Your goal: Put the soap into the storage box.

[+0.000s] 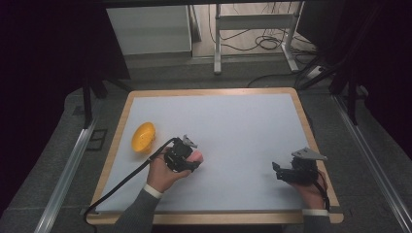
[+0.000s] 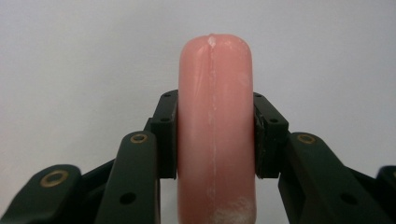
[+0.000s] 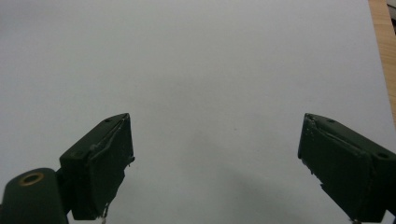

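Observation:
A smooth pink rounded object [image 2: 215, 130], shaped like a sausage or a peach seen edge-on, stands between the jaws of my left gripper [image 2: 215, 135], whose pads press on both its sides. From above, my left gripper [image 1: 192, 162] sits left of the table's middle with the pink object [image 1: 197, 157] peeking out at its tip. An orange bowl [image 1: 143, 137] lies on its side just left of that hand. My right gripper [image 1: 276, 170] rests near the table's right front, jaws wide apart, with bare white surface between them [image 3: 215, 154].
The white sheet [image 1: 233, 126] covers a wooden-edged table [image 1: 303, 114]. A black cable [image 1: 121, 182] trails from the left gripper off the front left corner. Desk legs and cables stand on the floor beyond the far edge.

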A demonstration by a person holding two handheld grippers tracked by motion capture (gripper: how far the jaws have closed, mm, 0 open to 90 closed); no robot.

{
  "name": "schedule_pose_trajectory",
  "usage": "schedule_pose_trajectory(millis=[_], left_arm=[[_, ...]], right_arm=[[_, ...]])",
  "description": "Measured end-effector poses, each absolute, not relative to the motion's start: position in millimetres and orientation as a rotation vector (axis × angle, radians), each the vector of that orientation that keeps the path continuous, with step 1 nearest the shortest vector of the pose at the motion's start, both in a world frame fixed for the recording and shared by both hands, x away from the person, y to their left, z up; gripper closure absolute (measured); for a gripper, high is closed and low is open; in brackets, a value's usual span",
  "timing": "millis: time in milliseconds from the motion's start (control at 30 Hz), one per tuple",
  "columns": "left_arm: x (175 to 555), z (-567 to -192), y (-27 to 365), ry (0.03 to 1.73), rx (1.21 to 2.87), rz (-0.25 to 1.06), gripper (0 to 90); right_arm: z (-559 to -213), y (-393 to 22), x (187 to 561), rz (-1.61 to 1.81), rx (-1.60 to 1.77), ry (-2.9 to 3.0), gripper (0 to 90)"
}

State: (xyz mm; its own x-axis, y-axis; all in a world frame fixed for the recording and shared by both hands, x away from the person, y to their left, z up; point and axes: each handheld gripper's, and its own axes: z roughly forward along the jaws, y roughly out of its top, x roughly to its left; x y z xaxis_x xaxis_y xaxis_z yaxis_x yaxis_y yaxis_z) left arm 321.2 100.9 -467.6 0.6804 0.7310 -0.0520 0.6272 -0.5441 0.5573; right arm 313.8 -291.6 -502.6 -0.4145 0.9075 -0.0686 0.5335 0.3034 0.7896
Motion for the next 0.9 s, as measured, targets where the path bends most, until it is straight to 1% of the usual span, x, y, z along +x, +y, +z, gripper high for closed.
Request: schedule_pose_trajectory(millis=[533, 900], left_arm=[[323, -456, 126, 1.078, 2.297, 0.283, 60.1], [324, -457, 133, 1.096, 2.289, 0.281, 60.1]], right_arm=[[-503, -291, 314, 0.954, 1.277, 2.067, 10.1], [-503, -290, 314, 0.951, 1.278, 2.070, 10.1]])
